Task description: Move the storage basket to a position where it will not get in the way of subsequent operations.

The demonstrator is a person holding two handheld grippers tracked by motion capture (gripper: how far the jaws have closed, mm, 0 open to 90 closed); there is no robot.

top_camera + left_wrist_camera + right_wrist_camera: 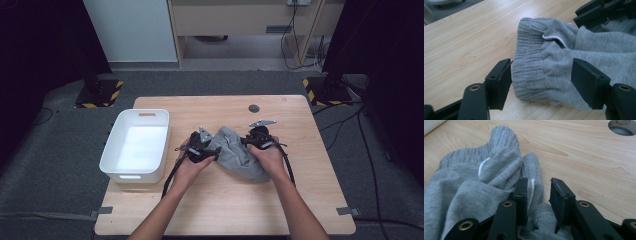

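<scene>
Person's forearms at the near table [300,210] edge, left gripper [541,80] jaws wide around the grey garment [237,152] waistband, right gripper [537,195] jaws narrower over a fold without pinching, white bin [112,155] left of the garment.

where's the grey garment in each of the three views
High view: the grey garment lies crumpled at the table's middle, between the two grippers.
Left gripper view: it takes up the centre and right, with its ribbed band between this gripper's fingers.
Right gripper view: it covers the left and lower centre, a fold between the fingers.
Shared landmark: the light wooden table, bare wood at upper left of the left gripper view and at right of the right gripper view.
</scene>
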